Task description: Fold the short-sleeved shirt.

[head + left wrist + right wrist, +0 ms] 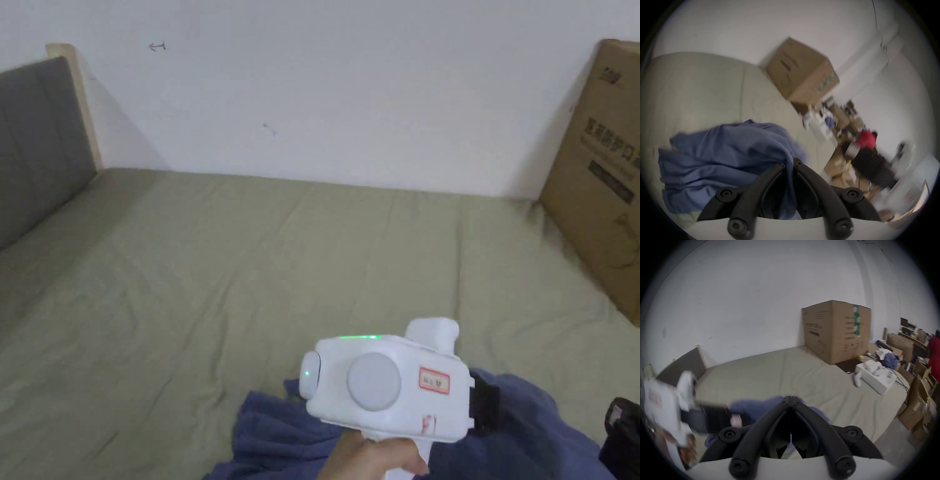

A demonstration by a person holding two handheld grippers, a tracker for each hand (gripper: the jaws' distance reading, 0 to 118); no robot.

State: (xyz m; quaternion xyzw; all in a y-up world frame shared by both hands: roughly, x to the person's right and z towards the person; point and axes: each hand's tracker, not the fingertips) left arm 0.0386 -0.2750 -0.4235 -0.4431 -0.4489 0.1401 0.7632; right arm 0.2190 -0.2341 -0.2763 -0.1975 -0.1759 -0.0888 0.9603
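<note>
Your left claw [790, 162] pinched on a fold of the blue shirt [724, 162], shirt bunched on the bed [250, 262] to its left, your right claw [791, 400] closed, shirt just beyond its tips.

We see a crumpled blue cloth shirt [275, 431], soft and matt, lying on the bed's olive-green sheet [250, 262], a matt woven cloth creased in long lines. Above the shirt, the left claw [789, 164] has a smooth, glossy white plastic body and matt black plastic jaws. Beyond the sheet stands a plain brown cardboard box [836, 332], dull and papery.
</note>
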